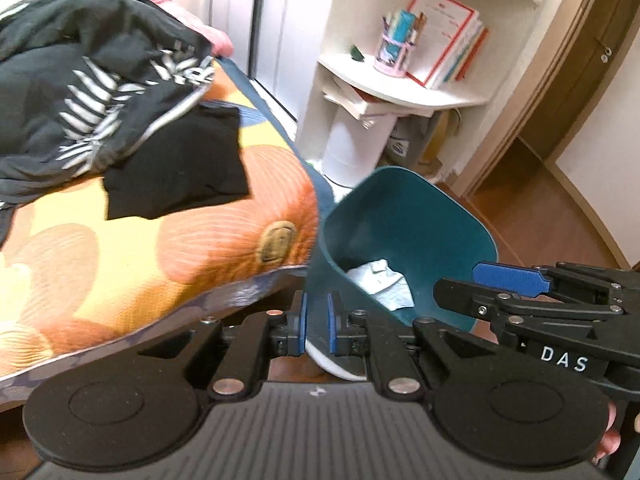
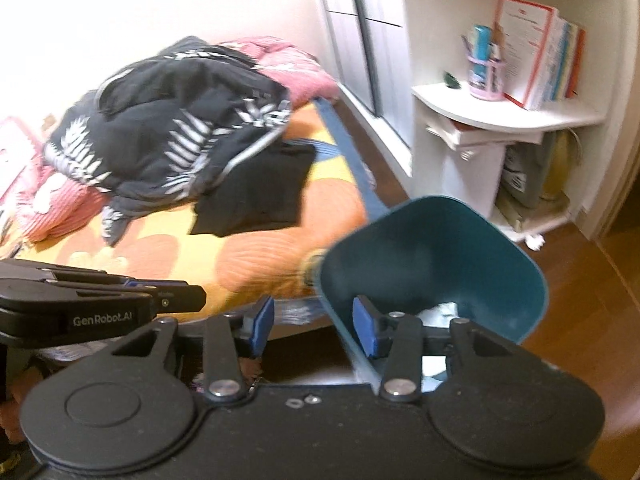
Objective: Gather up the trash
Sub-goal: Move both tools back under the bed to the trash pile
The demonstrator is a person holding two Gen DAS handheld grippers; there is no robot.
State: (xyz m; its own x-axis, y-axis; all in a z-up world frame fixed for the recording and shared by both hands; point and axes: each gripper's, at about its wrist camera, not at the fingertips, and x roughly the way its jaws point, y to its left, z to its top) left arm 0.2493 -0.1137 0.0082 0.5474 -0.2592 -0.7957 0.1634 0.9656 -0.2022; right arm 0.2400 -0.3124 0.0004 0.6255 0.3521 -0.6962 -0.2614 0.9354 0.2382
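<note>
**Teal bin held at the bed's corner**

We are clamping the left gripper's (image 1: 317, 322) fingers on the rim of the teal bin (image 1: 412, 236), beside the bed's (image 1: 168, 248) corner. Crumpled pale paper (image 1: 380, 282) is lying inside. Our right gripper's (image 2: 314, 326) fingers are standing apart, straddling the rim without pressing it.

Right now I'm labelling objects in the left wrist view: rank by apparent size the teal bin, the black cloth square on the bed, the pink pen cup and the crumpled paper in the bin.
1. Teal bin
2. Black cloth square, though nearness may flatter both
3. Crumpled paper
4. Pink pen cup, far off, so unsure
</note>
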